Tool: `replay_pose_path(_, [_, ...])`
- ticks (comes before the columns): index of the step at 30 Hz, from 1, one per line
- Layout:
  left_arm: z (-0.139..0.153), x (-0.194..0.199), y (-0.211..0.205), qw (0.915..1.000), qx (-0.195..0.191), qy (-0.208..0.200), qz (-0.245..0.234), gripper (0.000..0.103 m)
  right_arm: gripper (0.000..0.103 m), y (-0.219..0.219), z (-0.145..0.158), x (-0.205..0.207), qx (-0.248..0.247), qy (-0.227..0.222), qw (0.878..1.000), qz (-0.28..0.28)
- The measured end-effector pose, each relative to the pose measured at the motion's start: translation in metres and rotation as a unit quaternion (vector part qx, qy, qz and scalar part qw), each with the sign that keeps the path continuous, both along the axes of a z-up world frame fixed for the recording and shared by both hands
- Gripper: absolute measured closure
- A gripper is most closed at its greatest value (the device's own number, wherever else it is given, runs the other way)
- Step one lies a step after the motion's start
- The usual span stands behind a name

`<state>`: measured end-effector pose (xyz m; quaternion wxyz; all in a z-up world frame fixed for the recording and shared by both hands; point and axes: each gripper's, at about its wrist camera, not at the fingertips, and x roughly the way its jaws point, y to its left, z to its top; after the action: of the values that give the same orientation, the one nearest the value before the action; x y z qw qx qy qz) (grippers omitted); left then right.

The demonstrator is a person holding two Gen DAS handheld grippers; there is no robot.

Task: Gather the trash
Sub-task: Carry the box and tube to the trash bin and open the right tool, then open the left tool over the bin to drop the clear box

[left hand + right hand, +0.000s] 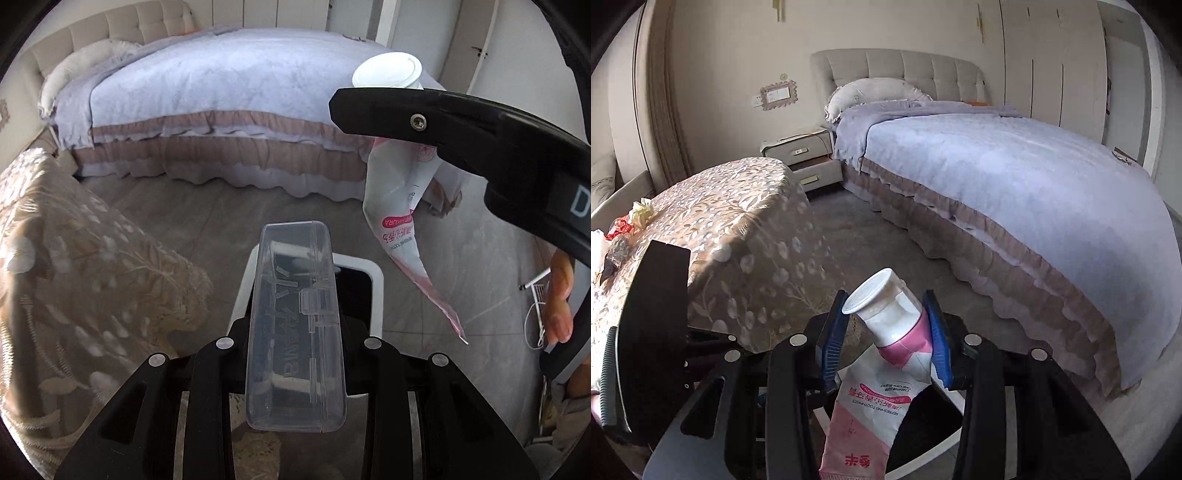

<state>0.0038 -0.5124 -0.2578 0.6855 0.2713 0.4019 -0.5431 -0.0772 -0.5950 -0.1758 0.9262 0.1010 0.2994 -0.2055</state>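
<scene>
Right tool (pixel 886 341) gripping toothpaste tube (pixel 886 354) by neck, tube dangling over white bin (pixel 955 400). Left tool (pixel 295 373) clamping clear plastic case (pixel 295 332) above same bin. Step: carrying trash to bin. Next: opening tools to drop both; more wrappers (pixel 624 225) waiting on bench (pixel 738 221) left edge.

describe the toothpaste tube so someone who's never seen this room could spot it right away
Start at the big bed with the lilac cover; in front of it, over the grey floor, the right gripper clamps a toothpaste tube by its neck. It hangs cap up, white flip cap above a pink and white flattened body, unlike the clear plastic case in the left gripper.
</scene>
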Motion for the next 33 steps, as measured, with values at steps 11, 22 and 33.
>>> replay_pose_path(11, [-0.035,0.009,-0.026,0.9995,0.031,0.001,-0.008,0.013,0.061,-0.023,-0.045,0.018,0.041,0.019,0.999,-0.001])
replay_pose_path(22, [-0.034,0.005,-0.021,0.9989,0.028,-0.037,-0.004,0.005,0.011,-0.025,-0.066,0.027,0.067,0.032,0.997,0.008])
replay_pose_path(33, [0.001,-0.006,-0.003,0.9982,0.001,-0.059,0.011,0.005,0.003,-0.015,-0.049,0.021,0.047,0.014,0.999,-0.019])
